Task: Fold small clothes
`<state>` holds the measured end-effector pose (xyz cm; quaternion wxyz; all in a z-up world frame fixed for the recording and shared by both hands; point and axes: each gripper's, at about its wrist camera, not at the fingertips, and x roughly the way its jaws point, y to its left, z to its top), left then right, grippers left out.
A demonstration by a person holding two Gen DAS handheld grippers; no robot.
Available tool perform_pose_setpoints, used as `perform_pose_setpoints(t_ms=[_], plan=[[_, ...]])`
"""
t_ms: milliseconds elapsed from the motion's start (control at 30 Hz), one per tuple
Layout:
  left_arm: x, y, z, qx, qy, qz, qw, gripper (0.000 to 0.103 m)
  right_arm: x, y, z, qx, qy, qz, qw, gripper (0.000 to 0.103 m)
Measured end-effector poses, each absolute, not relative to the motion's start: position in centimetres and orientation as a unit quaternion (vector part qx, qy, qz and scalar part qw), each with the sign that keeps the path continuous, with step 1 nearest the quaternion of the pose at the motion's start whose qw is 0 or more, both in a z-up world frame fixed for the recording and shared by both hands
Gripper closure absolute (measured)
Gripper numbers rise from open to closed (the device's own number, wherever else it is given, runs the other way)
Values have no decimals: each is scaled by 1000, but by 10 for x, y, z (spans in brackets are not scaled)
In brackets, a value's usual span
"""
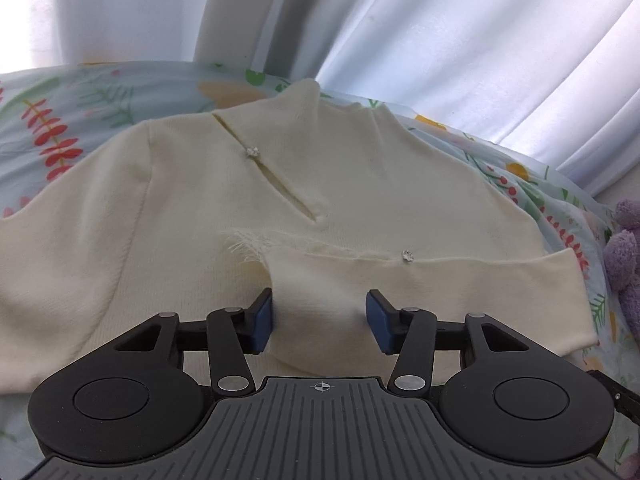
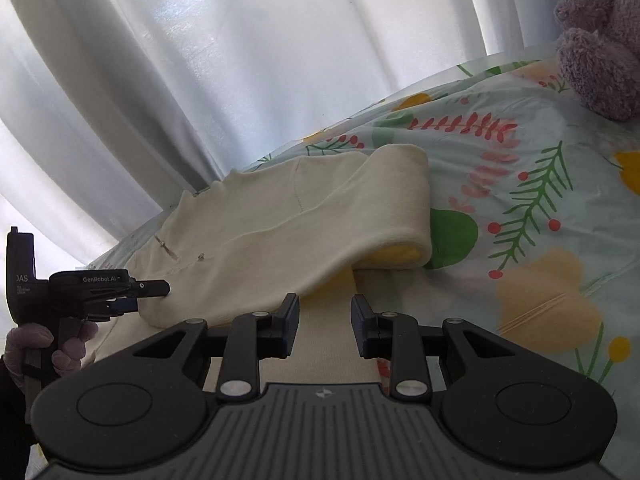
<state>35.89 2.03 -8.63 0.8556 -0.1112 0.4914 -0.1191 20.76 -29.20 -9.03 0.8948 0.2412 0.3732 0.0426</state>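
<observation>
While both grippers' fingers stand apart, cream top lies collar toward curtain.

A bed covered by a pale floral sheet; a cream top lies spread ahead of the jaws; a purple plush toy rests far right.

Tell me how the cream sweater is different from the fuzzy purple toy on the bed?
The cream sweater is smooth knit, while the purple toy is fluffy. The sweater lies spread flat in the middle of the flowery bedspread with one sleeve folded over; the toy sits bunched up at its edge. Both are soft and rest on the bed.
</observation>
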Motion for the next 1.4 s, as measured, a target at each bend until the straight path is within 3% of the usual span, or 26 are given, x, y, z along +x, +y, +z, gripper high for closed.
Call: perform_pose_setpoints(t_ms=[67,100,133,200,467,767,867,933,1100,1300,1367,1400], plan=[[360,16,-87,-92,494,-123,856,67,214,-297,-90,257,371,40,892,75],[361,15,-87,-84,496,-121,855,85,217,-298,-91,261,371,39,890,75],[363,17,-87,-90,500,-121,853,93,220,-299,-92,265,374,36,888,75],[365,26,-86,-127,505,-118,846,94,228,-299,-95,270,382,29,883,75],[349,85,-42,-163,449,-68,876,95,245,-294,-99,301,387,40,870,74],[346,117,-46,-180,461,-54,867,95,271,-291,-124,372,398,24,838,74],[350,118,-48,-199,472,-64,857,95,277,-292,-134,393,401,16,827,85],[353,116,-48,-208,476,-73,851,95,280,-291,-135,383,398,10,833,95],[362,103,-50,-181,489,-71,851,95,278,-292,-121,323,358,-27,875,96],[371,91,-65,-117,511,-27,851,94,280,-273,-121,240,366,-26,899,95],[370,96,-70,-122,506,-12,854,89,279,-269,-120,222,366,-23,903,94],[369,100,-71,-131,500,-10,856,80,279,-269,-119,221,370,-22,902,93]])
